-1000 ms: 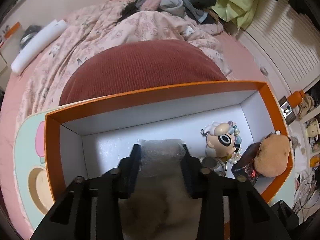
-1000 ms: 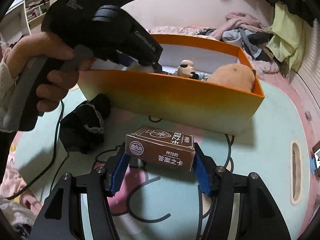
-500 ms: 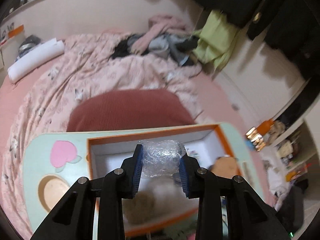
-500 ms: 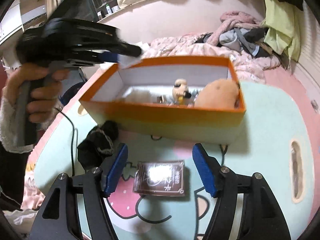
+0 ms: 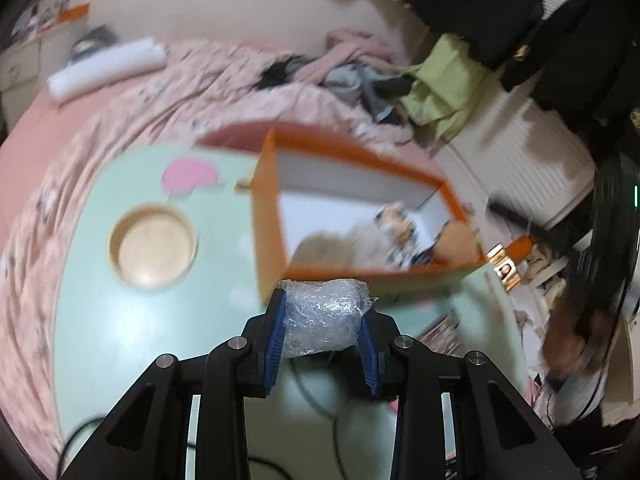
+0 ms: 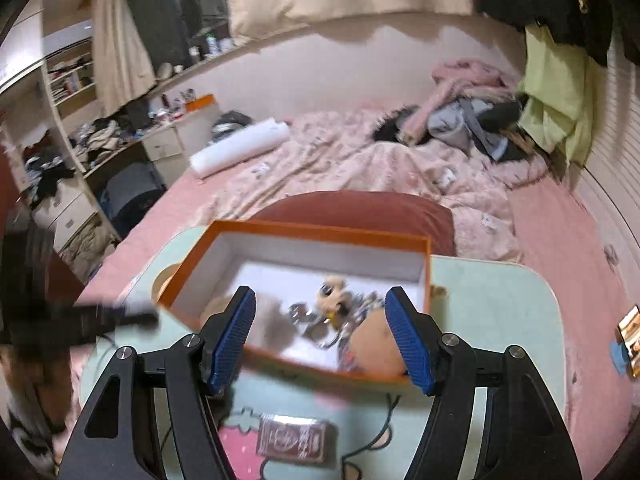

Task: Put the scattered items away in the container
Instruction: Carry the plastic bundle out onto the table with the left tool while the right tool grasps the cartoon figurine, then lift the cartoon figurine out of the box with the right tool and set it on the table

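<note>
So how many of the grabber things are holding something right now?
1. The left gripper squeezes a bubble-wrap bundle just outside the orange box. The right gripper is open, empty.

Our left gripper (image 5: 323, 322) has its blue pads (image 5: 276, 336) pressed in from both sides on a wad (image 5: 325, 320), which fills the gap between them and pokes out past the fingertips. The black finger links splay back toward us in a V. Our right gripper (image 6: 320, 334) is spread wide, its blue pads (image 6: 234, 334) well apart with nothing between them, fingers angled forward and slightly down. In the right wrist view our left hand (image 6: 30, 384) shows at the left edge, blurred, gripping the other tool's dark body.
</note>
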